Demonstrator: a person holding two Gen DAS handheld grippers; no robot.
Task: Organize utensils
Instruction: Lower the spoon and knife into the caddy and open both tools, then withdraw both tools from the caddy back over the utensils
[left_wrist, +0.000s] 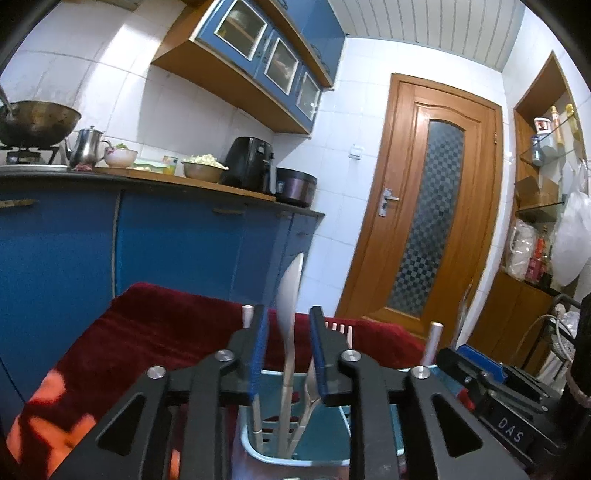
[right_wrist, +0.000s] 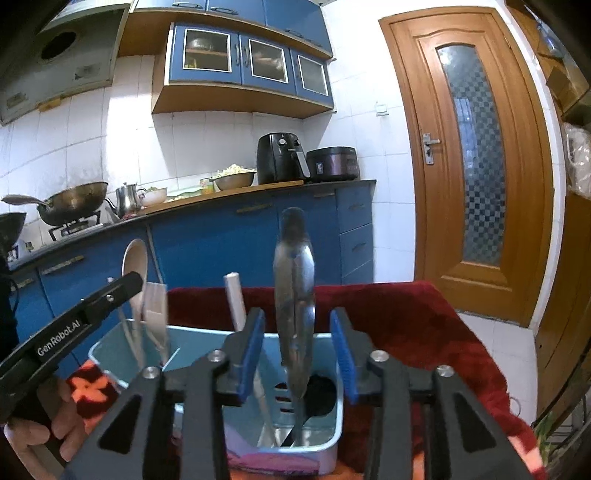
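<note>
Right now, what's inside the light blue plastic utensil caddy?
The light blue plastic caddy holds a wooden spoon, a pale spatula, a white stick handle and shiny steel tongs standing upright. Its dark bottom hides their lower ends.

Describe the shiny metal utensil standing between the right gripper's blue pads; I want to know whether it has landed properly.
The shiny metal utensil looks like polished steel tongs: two curved, reflective arms meeting at a rounded dark top. It stands nearly upright, its lower end down inside the right compartment of the light blue plastic utensil holder, beside a black utensil. The right gripper brackets it with a visible gap on both sides, so neither pad seems to touch it.
</note>
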